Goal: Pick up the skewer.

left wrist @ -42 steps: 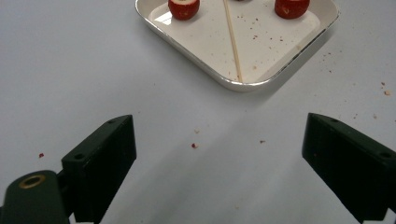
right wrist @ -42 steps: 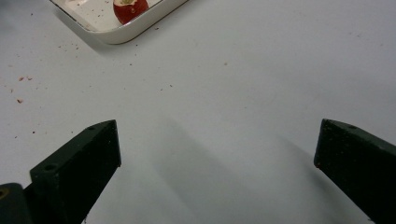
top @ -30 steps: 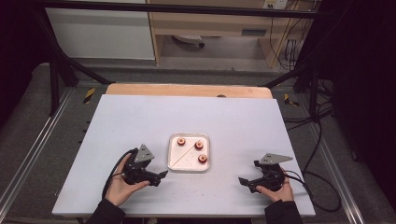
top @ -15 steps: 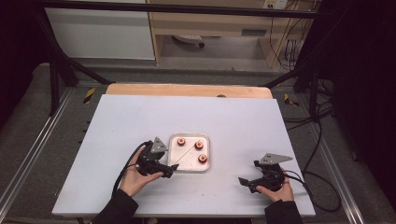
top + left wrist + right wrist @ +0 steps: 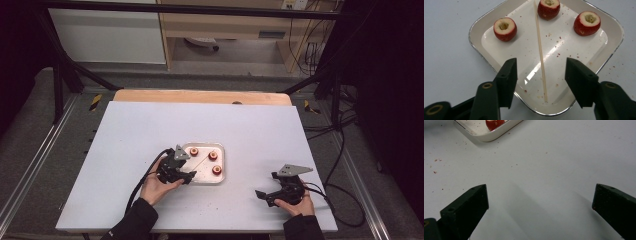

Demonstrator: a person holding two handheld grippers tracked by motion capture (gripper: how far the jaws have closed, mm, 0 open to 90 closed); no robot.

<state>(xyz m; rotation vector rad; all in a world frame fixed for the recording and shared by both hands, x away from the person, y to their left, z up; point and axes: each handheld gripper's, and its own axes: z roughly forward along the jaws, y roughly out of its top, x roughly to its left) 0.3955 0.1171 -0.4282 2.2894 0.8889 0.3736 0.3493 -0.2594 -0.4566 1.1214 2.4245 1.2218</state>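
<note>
My right tool (image 5: 267,196) rests on the white bench (image 5: 125,135) nearest me, jaws wide with nothing between them. My left tool (image 5: 541,75) sits at the near corner of the tray (image 5: 477,27), its jaws half apart and just been closing, straddling the near end of the wooden skewer (image 5: 539,47) without touching it. Beyond lie three hollowed red fruits (image 5: 505,29), the skewer running between them

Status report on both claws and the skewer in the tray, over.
Left claw closing over the skewer, pads not yet touching. Right claw open, idle on bare table. Skewer flat in the tray between three cored red fruits; nothing blocking.
</note>
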